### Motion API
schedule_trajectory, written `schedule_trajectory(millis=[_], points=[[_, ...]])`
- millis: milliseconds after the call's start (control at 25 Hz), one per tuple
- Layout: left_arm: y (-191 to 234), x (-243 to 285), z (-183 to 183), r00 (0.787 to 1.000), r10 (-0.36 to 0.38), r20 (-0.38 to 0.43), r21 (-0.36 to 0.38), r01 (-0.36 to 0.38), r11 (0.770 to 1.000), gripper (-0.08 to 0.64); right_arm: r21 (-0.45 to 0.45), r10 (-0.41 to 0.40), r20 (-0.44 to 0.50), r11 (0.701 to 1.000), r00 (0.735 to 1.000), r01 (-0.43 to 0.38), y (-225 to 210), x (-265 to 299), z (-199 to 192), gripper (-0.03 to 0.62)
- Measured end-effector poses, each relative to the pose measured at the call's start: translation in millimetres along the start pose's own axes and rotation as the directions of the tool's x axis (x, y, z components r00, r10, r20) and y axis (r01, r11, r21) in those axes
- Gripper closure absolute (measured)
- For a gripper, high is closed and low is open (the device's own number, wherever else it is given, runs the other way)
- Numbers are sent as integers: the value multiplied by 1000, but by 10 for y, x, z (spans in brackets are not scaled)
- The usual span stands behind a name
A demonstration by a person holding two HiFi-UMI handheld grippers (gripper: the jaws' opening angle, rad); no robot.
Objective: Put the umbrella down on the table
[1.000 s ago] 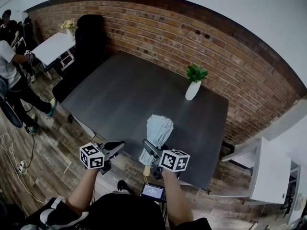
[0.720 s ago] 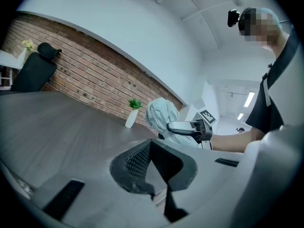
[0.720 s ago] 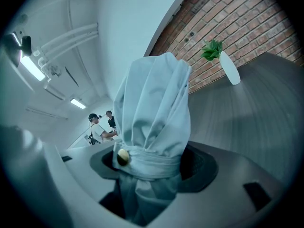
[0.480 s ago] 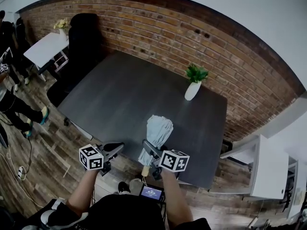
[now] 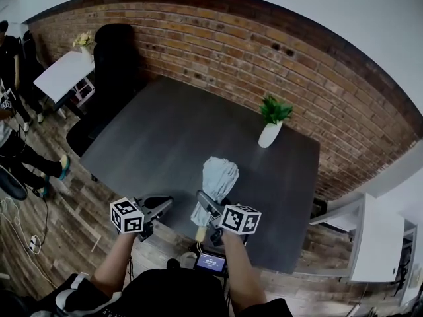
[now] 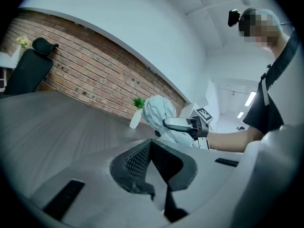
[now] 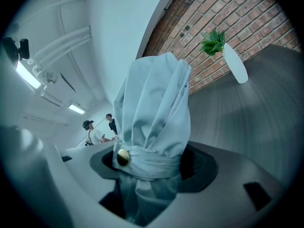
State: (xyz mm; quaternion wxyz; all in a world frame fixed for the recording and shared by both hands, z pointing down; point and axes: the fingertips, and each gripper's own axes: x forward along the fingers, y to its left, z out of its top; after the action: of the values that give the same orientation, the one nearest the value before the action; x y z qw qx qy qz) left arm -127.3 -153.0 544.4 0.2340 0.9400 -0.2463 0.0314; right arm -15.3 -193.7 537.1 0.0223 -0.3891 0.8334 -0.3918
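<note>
A folded pale-blue umbrella (image 5: 217, 185) stands nearly upright in my right gripper (image 5: 210, 210), which is shut on its strapped lower part above the tan handle tip. In the right gripper view the umbrella (image 7: 152, 113) fills the space between the jaws, its strap and brass snap at their level. It hangs over the near edge of the dark grey table (image 5: 172, 131). My left gripper (image 5: 158, 207) is to its left, also at the near edge, shut with nothing in it. From the left gripper view I see the umbrella (image 6: 159, 112) and the right gripper (image 6: 183, 125) off to the right.
A white vase with a green plant (image 5: 269, 131) stands on the table's far right side. A black chair (image 5: 115, 65) and a small white table (image 5: 63, 74) are at the far left, with people (image 5: 13, 131) near them. White furniture (image 5: 377, 243) is on the right.
Both grippers have come forward together with the umbrella, and the table's near edge now lies under them. The grip on the umbrella is unchanged.
</note>
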Motion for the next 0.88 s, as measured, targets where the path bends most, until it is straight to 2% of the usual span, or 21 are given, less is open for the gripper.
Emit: schedule_trajectory(millis=[400,600,880], points=[[267,588,209,999,-18,-45,11,18,1000,557,11,-16,3,1000,1000,16,-462,161,447,290],[334,802,248,998,-15,-67,38,17,999,557,12,-4,-2,1000,1000,4,-646,233,545,290],[387,1001,228,996,-13,-84,22,15,1000,557,43,1,-6,999,1000,0,-837,271,608,290]])
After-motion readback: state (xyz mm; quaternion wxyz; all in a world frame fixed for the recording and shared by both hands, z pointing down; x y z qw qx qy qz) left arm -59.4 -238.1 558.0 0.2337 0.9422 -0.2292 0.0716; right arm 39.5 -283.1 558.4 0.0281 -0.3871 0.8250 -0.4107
